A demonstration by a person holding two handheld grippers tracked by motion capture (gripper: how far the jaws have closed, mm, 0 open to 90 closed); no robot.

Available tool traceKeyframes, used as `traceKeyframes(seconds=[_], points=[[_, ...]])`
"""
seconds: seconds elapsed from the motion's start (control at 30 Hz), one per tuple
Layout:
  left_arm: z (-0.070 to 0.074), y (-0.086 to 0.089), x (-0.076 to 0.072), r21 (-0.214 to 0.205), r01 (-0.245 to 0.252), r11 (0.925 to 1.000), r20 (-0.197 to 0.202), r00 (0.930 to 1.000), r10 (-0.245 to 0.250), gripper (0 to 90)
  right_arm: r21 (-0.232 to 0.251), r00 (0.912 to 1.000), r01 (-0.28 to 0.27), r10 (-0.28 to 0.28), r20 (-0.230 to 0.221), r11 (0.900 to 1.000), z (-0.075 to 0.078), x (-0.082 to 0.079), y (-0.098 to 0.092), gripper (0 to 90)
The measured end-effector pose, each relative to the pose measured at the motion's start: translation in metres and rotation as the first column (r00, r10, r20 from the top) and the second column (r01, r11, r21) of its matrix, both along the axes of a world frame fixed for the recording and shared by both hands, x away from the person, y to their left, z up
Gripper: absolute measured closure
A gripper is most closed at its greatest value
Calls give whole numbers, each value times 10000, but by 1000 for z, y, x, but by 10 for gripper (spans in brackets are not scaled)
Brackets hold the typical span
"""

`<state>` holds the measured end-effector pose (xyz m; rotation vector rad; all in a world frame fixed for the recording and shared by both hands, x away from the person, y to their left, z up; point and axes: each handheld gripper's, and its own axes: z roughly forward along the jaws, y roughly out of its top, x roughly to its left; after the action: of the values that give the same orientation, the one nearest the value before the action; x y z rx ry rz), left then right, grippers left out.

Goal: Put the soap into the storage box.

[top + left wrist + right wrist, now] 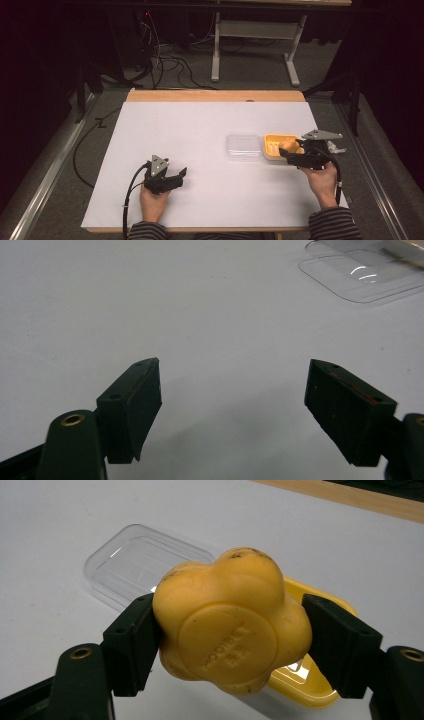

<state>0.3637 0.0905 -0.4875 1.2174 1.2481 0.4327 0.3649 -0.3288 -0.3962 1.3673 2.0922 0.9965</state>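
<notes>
At the lower left, the left gripper (176, 178) sits on the white table (200, 130), jaws wide apart, holding nothing. Right of the middle lies a clear lid (243, 146). Beside it, the right gripper (291, 151) squeezes a bumpy orange toy (230, 620) over the yellow box (272, 145).

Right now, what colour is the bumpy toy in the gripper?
Orange-yellow toy, clearest in the right gripper view.
</notes>
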Motion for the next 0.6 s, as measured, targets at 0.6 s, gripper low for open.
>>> traceKeyframes(seconds=[0.6], points=[[0,0,0,-24,-12,10000,26,10000,12,233,-10,9959,372,-372,-819,9993,-14,28,-8,275]])
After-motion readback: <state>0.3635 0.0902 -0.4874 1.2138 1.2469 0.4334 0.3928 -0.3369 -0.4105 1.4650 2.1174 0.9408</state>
